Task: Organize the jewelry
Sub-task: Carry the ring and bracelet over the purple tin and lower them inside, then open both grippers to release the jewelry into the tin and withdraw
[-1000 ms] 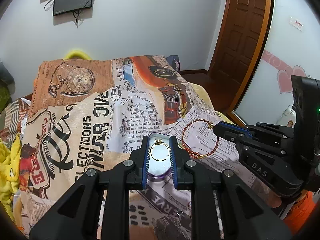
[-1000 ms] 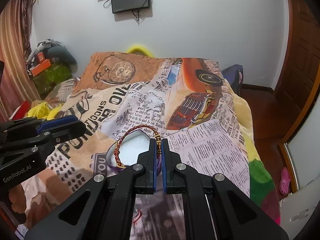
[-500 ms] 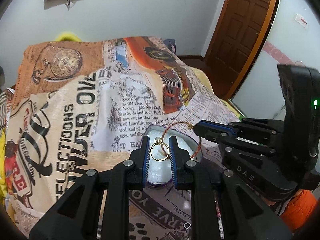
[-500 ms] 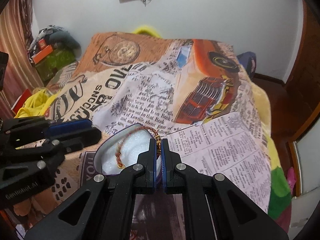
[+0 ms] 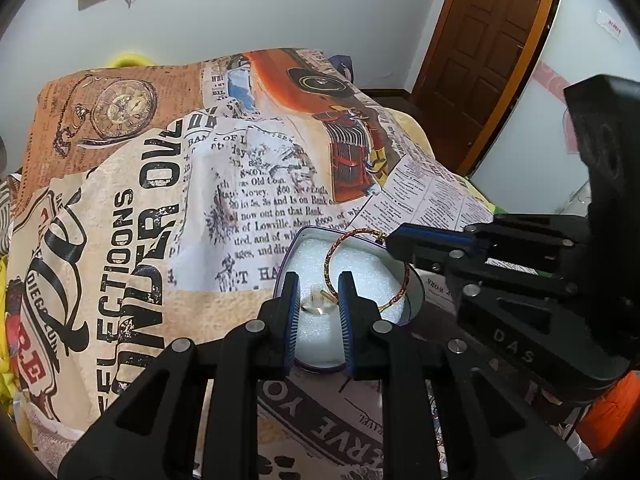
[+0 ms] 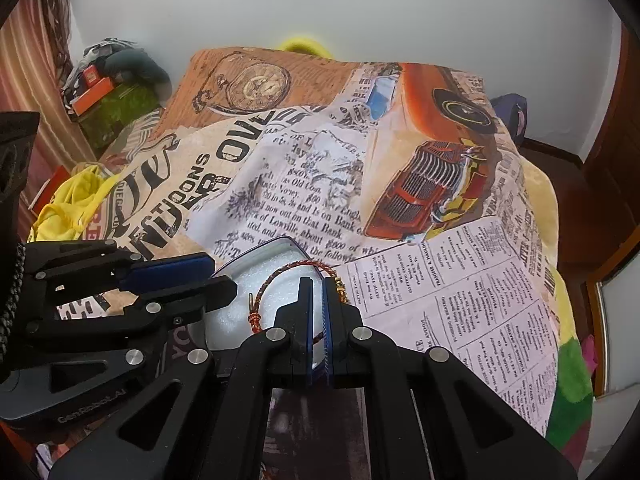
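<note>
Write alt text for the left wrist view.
The left gripper holds a small gold ring between its pads, over the white foam of an open tin on a newspaper-print bedspread. The right gripper, reaching in from the right, holds a red-and-gold bangle over the same tin.

Bright, even light; fisheye-bent, dark-vignetted edges.

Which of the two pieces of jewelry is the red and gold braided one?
The bracelet, pinched by the right gripper over the tin's white foam. The other piece, the small gold ring, sits between the left gripper's pads.
</note>
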`<state>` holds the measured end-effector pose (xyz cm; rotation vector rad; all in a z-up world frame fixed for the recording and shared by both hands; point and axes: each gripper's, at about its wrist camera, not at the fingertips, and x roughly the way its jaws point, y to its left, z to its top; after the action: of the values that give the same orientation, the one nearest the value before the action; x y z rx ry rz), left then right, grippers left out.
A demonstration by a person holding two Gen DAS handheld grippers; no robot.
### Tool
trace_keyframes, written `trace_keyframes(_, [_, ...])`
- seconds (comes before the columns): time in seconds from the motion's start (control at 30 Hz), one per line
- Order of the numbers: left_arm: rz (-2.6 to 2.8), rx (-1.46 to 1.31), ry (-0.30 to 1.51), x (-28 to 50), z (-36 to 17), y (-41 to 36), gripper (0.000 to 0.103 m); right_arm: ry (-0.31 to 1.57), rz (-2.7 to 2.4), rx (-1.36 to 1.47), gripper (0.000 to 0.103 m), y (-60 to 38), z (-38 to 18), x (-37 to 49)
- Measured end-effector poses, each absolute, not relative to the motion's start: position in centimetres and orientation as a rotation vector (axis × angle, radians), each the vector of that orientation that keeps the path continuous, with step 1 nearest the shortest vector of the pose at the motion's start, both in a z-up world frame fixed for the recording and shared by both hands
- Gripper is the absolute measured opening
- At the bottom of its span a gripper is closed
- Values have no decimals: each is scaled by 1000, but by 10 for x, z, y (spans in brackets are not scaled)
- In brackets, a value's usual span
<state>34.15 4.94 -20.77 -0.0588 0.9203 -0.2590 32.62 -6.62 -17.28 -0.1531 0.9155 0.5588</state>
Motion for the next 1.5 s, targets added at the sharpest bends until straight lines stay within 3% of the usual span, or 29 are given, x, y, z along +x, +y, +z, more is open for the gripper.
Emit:
trace_keyframes(0.27, [-238,-21,903,331,-195,45,18,898,556,-167,9,-72,-156,313])
trace_keyframes(0.4, [-228,-14,885,319,-182,44,19,872,552,-158,30,-77,-143,301])
trace_keyframes(0.47, [-219,-7,872,311,-174,44,19,849,544,-153,35,-80,-135,294])
trace_keyframes(0.73, [-183,6,830,277,-146,48,33,788,529,-144,35,-91,-105,264])
trace_keyframes(1.13, [-146,21,843,229,-135,52,34,756,505,-134,35,-104,-90,221])
trace_keyframes(1.5, [-181,28,937,198,-167,36,34,787,483,-159,35,-111,-104,199])
